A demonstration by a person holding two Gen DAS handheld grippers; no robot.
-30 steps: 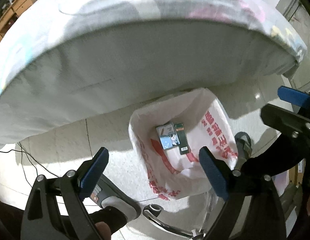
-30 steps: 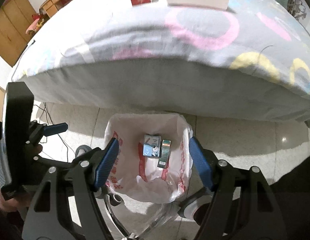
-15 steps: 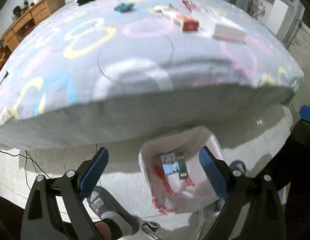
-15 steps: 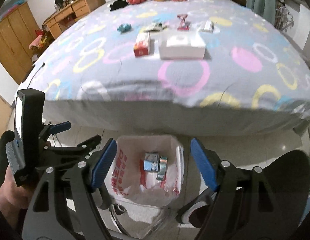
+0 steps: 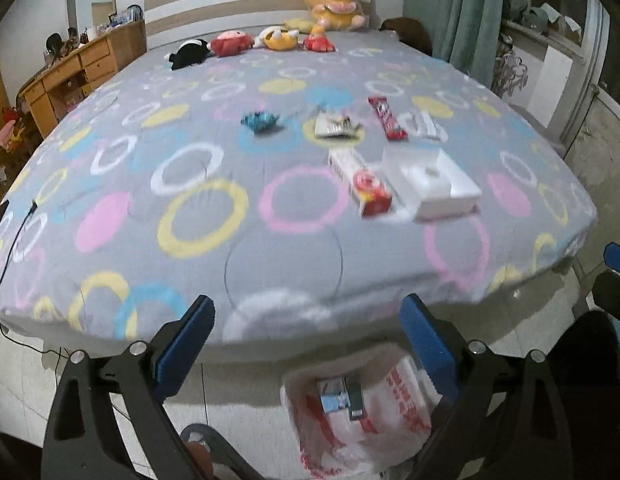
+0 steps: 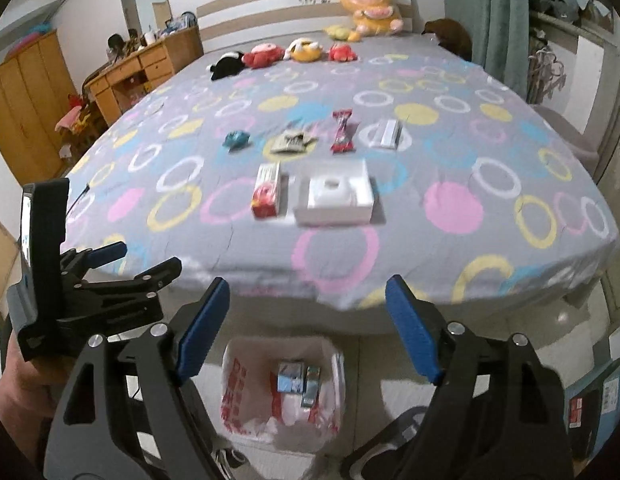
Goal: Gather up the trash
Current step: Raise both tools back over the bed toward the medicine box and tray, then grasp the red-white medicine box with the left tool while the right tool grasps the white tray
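Both grippers hang off the foot edge of the bed point(image 6: 450, 184), above the floor. The left gripper point(image 5: 305, 344) has its jaws released and empty, and the right gripper point(image 6: 307, 328) likewise stands spread wide with nothing between its pads.

The trash bag point(image 6: 245, 384) sits on the floor just below the foot edge, mouth open, with two small cartons already lying in it. The remaining litter lies on the bed in two rows:

- **Near row:** a red-ended carton point(image 6: 266, 194) just beside a white box point(image 6: 338, 196), closest to the foot edge.
- **Far row:** a blue wrapper point(image 6: 237, 140), a crumpled packet point(image 6: 291, 142), a red candy wrapper point(image 6: 342, 130) and a small white box point(image 6: 386, 134).

The step in hand appears to be reaching for the next piece. The red-ended carton looks like the easiest pick: its narrow width should fit between spread jaws if they come down square across its long sides. They would need to press lightly, since the soft bedding will give. The white box is broad and may call for a grip across its shorter span.

There is open bed all round both rows. The two grippers sit close together, so reaching with one at a time should avoid a clash. The plush toys point(image 6: 301, 50) at the head edge are well apart from the litter.
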